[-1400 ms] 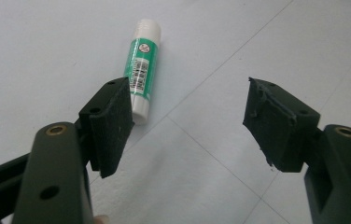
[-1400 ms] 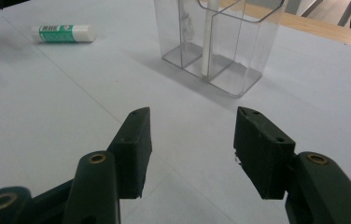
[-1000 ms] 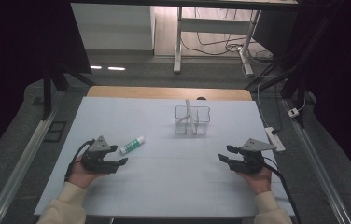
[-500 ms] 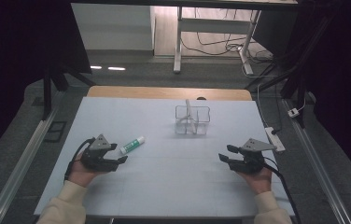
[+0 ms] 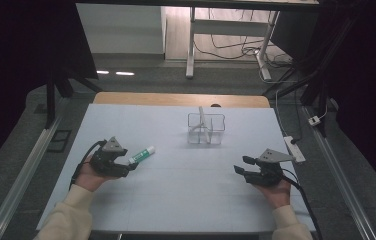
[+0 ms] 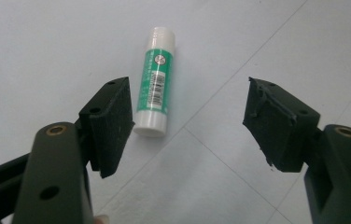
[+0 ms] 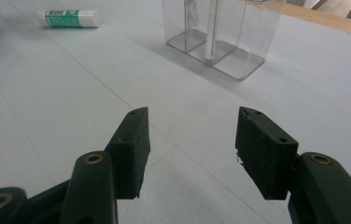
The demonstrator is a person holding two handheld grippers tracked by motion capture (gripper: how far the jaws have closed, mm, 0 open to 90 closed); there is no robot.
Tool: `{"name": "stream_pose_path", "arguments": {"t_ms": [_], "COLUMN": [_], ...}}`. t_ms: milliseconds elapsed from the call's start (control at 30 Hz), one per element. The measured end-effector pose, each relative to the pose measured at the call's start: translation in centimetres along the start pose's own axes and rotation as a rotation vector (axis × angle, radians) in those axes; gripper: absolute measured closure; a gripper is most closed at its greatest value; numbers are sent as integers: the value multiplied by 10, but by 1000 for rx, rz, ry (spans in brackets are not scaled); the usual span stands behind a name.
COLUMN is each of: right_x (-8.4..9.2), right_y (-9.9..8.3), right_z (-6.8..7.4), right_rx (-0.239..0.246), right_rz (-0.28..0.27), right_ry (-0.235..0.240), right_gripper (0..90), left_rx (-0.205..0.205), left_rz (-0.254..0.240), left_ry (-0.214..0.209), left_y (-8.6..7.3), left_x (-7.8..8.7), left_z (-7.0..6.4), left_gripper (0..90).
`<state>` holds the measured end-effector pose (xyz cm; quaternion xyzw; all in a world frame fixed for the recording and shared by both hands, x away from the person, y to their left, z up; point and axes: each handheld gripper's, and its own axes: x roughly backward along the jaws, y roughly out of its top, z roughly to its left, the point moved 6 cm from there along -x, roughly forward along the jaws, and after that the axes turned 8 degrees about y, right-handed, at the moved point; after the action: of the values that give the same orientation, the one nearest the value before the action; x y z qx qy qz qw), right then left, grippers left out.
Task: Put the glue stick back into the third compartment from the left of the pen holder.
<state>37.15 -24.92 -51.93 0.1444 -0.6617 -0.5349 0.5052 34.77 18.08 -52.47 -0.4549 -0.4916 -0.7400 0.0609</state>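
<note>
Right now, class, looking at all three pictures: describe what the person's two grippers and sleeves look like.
Both the left gripper and the right gripper are black, each topped by a grey three-cornered plate and trailing a black cable. Up close, their jaws are dark, blocky pads on arms with brass-coloured rivets. The person wears pale cream long sleeves.

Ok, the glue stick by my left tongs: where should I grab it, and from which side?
Take the glue stick across the middle of its green-labelled barrel. It lies flat on the table, a round tube, so come down from above with the jaws straddling its width. The left tongs stand open, with the stick's flat end beside one pad, off to one side of the gap. Shift sideways to centre it before closing.
</note>
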Motion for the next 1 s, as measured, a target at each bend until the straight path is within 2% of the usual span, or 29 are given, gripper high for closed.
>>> {"name": "stream_pose_path", "arguments": {"t_ms": [267, 533, 733, 1000], "right_x": [-1, 0, -1, -2], "right_y": [-1, 0, -1, -3], "right_z": [1, 1, 1, -1], "right_rx": [-1, -6, -6, -14], "right_rz": [4, 6, 16, 20], "right_ry": [10, 11, 13, 11], "right_gripper": [436, 436, 435, 432], "left_rx": [-16, -9, -23, -38], "left_rz": [54, 120, 173, 218], "left_ry": [-4, -11, -11, -10], "left_y": [6, 7, 6, 12], "left_x": [-9, -25, -37, -54], "left_z": [4, 9, 9, 11], "left_gripper": [322, 321, 318, 318]}}
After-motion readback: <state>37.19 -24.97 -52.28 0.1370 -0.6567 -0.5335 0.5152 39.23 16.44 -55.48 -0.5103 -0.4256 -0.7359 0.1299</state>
